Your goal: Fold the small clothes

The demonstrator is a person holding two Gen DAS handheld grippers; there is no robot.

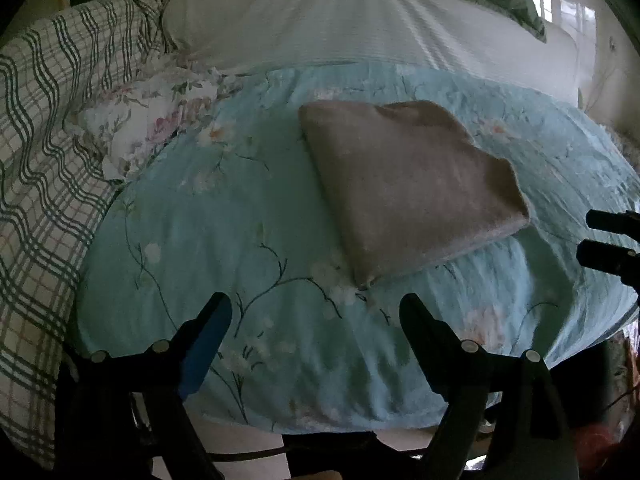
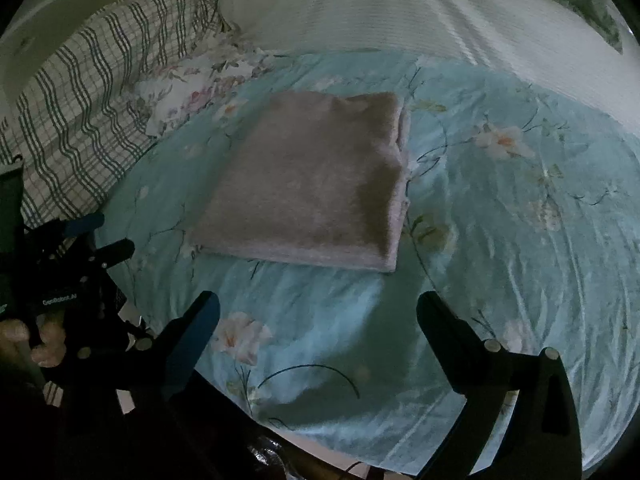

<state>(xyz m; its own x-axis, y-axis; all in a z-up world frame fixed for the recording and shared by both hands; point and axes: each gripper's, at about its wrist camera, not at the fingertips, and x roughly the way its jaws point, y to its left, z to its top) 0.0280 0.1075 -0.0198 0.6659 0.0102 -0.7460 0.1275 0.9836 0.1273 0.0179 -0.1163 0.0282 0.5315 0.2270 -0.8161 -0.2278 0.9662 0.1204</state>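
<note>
Cloth: a folded grey garment [image 2: 312,188] lay flat on the floral bedspread [image 2: 500,220].
Left gripper [image 1: 316,316]: fingers apart, empty.
Right gripper [image 2: 318,312]: fingers apart, empty.

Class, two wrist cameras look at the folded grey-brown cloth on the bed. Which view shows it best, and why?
The right wrist view: the folded cloth lies near centre, squarely on, its stacked layers showing along the right edge. The left wrist view shows the whole cloth too, but turned diagonally, off to the right.
</note>
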